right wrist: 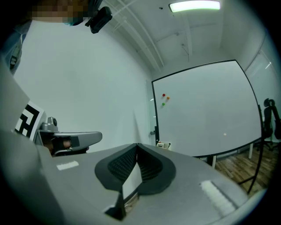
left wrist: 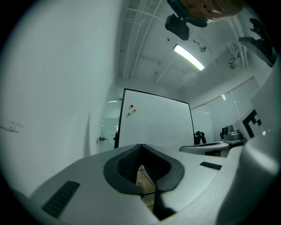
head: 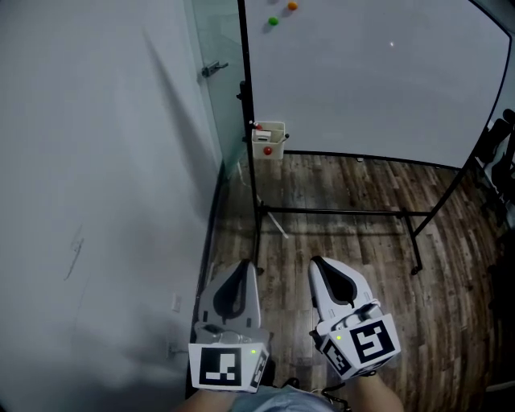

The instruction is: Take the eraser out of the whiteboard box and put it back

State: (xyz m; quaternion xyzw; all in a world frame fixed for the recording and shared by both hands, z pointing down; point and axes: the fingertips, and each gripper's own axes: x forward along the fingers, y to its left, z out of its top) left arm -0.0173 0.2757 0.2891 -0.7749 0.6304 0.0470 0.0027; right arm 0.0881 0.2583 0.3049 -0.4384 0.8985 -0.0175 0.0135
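The whiteboard box (head: 268,141) is a small pale container fixed at the lower left corner of the whiteboard (head: 370,72). It holds something red and white, and I cannot make out the eraser. The right gripper view also shows the box (right wrist: 163,144), far off. My left gripper (head: 244,265) and right gripper (head: 316,261) are side by side at the bottom of the head view. Both point level toward the board and are well short of it. The left gripper (left wrist: 140,146) has its tips meeting with nothing between them. The right gripper (right wrist: 137,145) is likewise shut and empty.
A grey wall runs along the left, with a glass door and its handle (head: 213,69) beside the board. The board's black stand (head: 338,212) crosses the wooden floor. Orange (head: 292,6) and green (head: 273,21) magnets sit on the board. A dark chair (head: 503,153) stands at the right.
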